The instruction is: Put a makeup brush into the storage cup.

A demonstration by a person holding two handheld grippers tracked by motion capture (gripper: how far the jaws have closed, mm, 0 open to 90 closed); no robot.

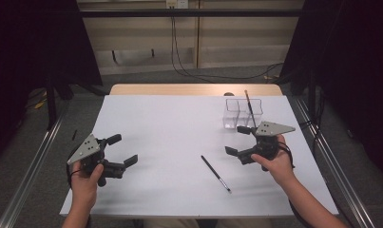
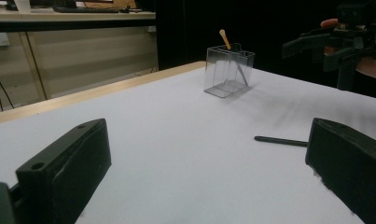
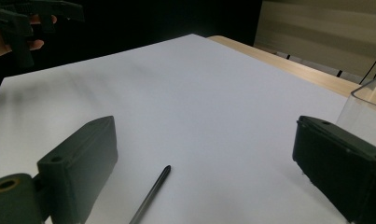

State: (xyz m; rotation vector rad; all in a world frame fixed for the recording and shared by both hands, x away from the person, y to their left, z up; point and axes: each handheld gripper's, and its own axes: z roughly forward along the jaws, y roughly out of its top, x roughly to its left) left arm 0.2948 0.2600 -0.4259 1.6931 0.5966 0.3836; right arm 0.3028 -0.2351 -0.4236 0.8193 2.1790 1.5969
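Brush (image 1: 216, 174) lies loose on the white counter (image 1: 170, 128), its long axis diagonal, nearer the right tongs (image 1: 237, 140) than the left tongs (image 1: 124, 150); both tongs gape apart, empty.

Black tools on a white desk

Black tongs (image 1: 122, 148), a black paintbrush (image 1: 215, 173) with silver ferrule, a clear holder (image 1: 243, 114), white desk (image 1: 170, 133) with tan far edge.
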